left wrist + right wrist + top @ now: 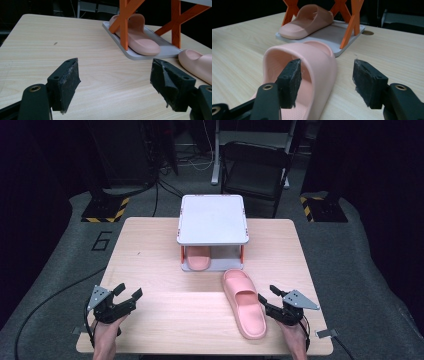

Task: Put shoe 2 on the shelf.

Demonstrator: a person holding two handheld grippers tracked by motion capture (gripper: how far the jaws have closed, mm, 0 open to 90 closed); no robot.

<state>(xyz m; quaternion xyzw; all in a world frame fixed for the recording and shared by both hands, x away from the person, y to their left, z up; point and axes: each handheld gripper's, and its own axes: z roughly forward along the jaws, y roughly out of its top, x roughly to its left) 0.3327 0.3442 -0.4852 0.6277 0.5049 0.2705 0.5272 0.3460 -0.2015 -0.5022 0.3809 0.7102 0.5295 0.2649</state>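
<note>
A: Checking the loose slipper (244, 303) — lying flat on the table (150, 265), long axis running from the rack (213, 220) back toward the near edge, just left of the right tool (270, 301).

B: Right tool's state? Gaping, gripping nothing; strap (312, 62) sits around its left pad, no squeeze.

A: Left tool (128, 295)? Wide open too, empty, well apart. Right hand far nearer.

B: Rack's lower tray, second slipper (138, 35) — hidden mostly from above, plain from both gripper views.
</note>
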